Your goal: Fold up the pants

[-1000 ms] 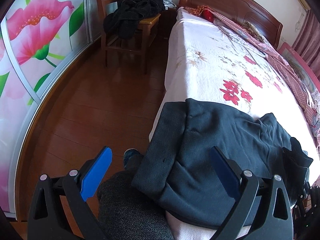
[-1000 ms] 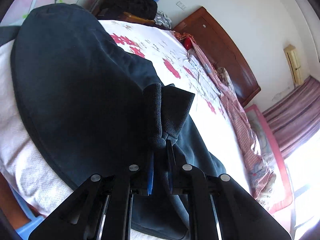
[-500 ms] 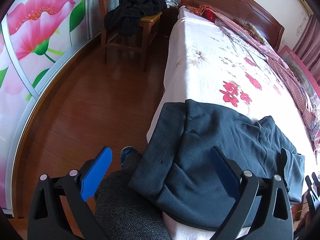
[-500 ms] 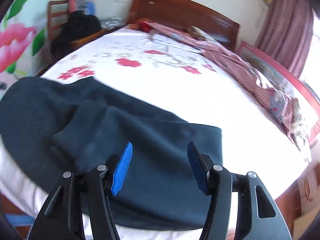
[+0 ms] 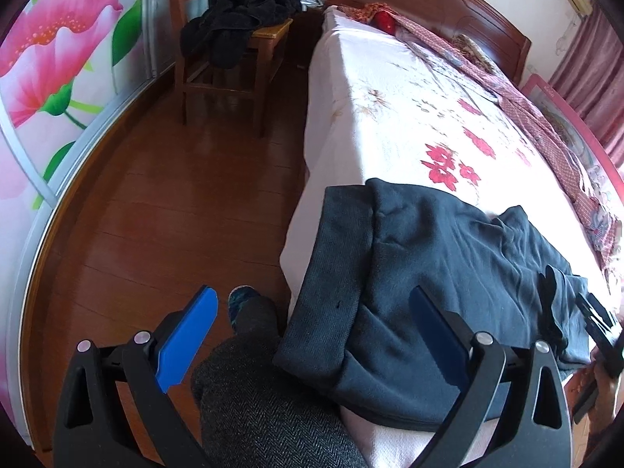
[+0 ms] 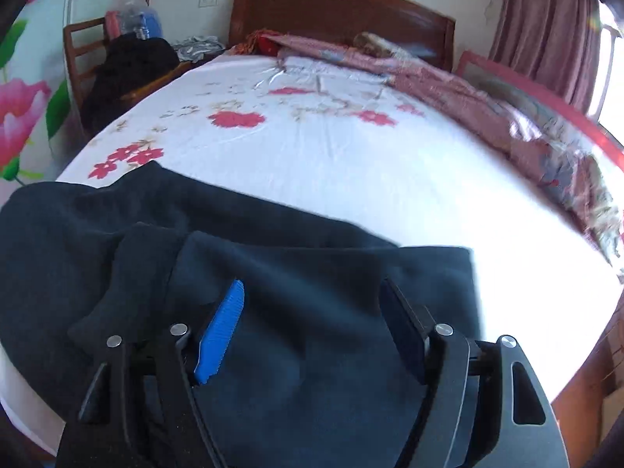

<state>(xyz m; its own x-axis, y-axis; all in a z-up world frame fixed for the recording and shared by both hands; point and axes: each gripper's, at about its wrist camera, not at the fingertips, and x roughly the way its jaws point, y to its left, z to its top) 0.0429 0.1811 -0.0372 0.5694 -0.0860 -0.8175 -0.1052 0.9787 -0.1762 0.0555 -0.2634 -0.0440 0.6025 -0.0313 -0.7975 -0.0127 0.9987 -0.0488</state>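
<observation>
Bed [image 5: 390,124]: white flowered sheet; far side washed out by glare in the right wrist view.
Pants [image 5: 448,280]: dark, folded over, lying on the bed's near end, waistband drooping over its corner.
Left gripper [image 5: 312,335]: jaws spread wide, empty; one blue pad over the floor beside the bed, the other above the pants.
Right gripper [image 6: 312,319]: jaws had just been opening, released, hovering above the pants, nothing pinched; contact hard to judge.
Leg [image 5: 257,401]: grey trouser beside the bed, cut off.
</observation>
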